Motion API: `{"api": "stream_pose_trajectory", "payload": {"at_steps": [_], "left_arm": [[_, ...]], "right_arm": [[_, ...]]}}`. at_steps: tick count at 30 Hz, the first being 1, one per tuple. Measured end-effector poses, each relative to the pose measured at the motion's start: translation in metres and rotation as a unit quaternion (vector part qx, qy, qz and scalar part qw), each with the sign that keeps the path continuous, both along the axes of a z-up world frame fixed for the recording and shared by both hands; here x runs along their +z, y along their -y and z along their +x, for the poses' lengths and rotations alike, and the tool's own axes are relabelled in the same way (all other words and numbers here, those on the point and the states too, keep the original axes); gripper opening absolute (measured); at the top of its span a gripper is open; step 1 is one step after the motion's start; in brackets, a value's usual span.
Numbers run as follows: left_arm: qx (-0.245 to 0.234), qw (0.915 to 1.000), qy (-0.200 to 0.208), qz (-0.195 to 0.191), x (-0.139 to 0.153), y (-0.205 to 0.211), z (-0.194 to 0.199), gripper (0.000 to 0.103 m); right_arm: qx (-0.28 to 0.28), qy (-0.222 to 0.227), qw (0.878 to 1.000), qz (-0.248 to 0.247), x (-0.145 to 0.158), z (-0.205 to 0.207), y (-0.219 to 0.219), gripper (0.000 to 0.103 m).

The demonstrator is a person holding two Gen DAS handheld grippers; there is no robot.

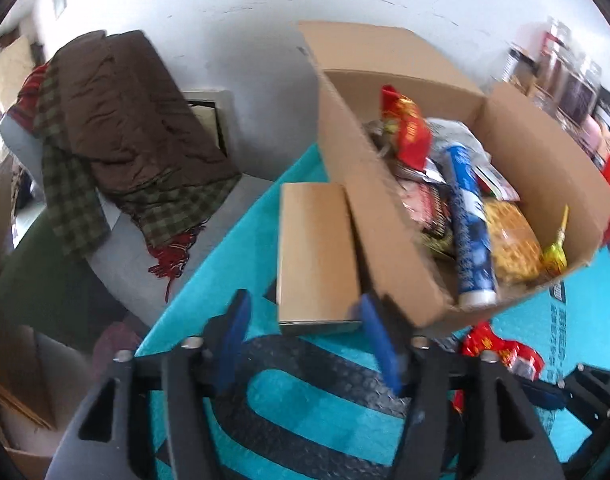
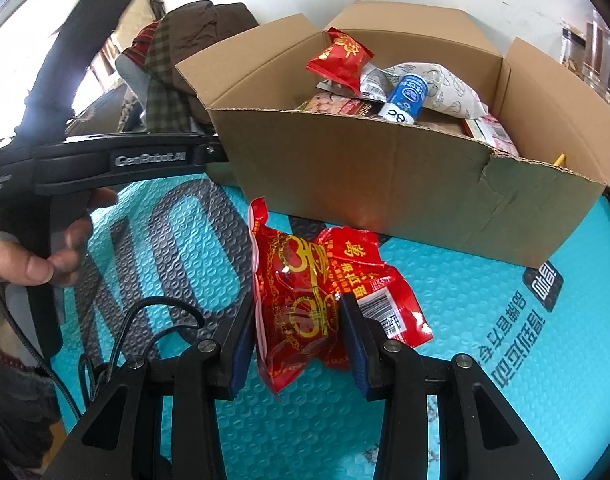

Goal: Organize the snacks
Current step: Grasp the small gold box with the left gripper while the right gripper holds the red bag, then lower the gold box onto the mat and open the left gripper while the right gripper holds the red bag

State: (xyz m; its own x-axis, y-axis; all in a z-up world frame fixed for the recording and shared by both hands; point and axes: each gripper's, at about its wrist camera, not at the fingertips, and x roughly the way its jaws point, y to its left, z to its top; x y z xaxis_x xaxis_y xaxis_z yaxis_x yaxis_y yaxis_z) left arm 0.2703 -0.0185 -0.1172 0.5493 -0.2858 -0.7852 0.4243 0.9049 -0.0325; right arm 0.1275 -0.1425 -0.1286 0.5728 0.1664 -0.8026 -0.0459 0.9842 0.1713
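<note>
An open cardboard box [image 2: 385,184] full of snacks stands on a teal mat [image 2: 485,320]; it also shows in the left wrist view [image 1: 385,216]. Inside lie a red packet [image 2: 339,56], a blue tube [image 2: 405,98] and a white bag [image 2: 441,84]. My right gripper [image 2: 297,320] is shut on a red snack bag [image 2: 305,292] that rests on the mat before the box. My left gripper [image 1: 305,320] is open and empty, just before a small brown carton [image 1: 315,256] beside the box's left flap.
A chair with brown and checked cloths [image 1: 117,140] stands left of the table. The red bag shows at the lower right of the left wrist view [image 1: 501,350]. Shelves with jars [image 1: 565,76] stand at the far right.
</note>
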Motion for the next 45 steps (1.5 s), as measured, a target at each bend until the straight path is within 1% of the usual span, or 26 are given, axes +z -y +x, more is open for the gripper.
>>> {"api": "stream_pose_trajectory", "payload": {"at_steps": [2,4,9,10,11,12,14,16,24,31,36,45], "left_arm": [[0.002,0.9997,-0.01,-0.02,-0.003,-0.007,0.006,0.066],[0.0,0.9993,-0.017,-0.033,-0.004,-0.01,0.009,0.066],[-0.009,0.9994,0.004,-0.033,-0.004,-0.007,0.01,0.066],[-0.013,0.9991,0.003,-0.04,-0.005,-0.007,0.01,0.062],[-0.021,0.9985,-0.004,-0.05,-0.006,-0.007,0.011,0.049],[-0.03,0.9972,-0.016,-0.067,-0.006,-0.007,0.012,0.045],[-0.035,0.9982,-0.005,-0.049,-0.004,-0.003,0.01,0.045],[-0.037,0.9984,-0.002,-0.042,-0.004,0.0,0.007,0.044],[-0.049,0.9976,-0.021,-0.044,-0.002,-0.009,-0.008,0.044],[-0.053,0.9973,-0.032,-0.039,0.0,-0.021,-0.043,0.044],[-0.055,0.997,-0.04,-0.037,0.002,-0.03,-0.078,0.044],[-0.065,0.9956,-0.054,-0.041,0.003,-0.041,-0.141,0.043]], "right_arm": [[-0.001,-0.001,1.0,0.004,0.0,0.001,0.001,0.04],[-0.001,-0.001,1.0,0.006,-0.001,0.002,0.001,0.04],[0.0,-0.002,1.0,0.0,0.0,0.003,0.0,0.04],[0.0,-0.002,1.0,0.0,0.0,0.003,0.0,0.04],[0.0,-0.002,1.0,0.0,0.0,0.002,0.0,0.04],[-0.001,-0.002,1.0,0.001,0.0,0.002,0.0,0.04],[-0.001,-0.002,1.0,0.001,0.0,0.002,0.0,0.04],[-0.001,-0.002,1.0,0.001,0.0,0.002,0.0,0.04],[-0.002,-0.001,1.0,-0.002,0.0,-0.001,-0.001,0.04],[0.0,-0.003,1.0,-0.003,-0.001,-0.011,-0.006,0.04],[0.001,-0.005,1.0,-0.005,0.0,-0.025,-0.011,0.04],[-0.003,-0.008,1.0,-0.006,-0.003,-0.067,-0.017,0.04]]}}
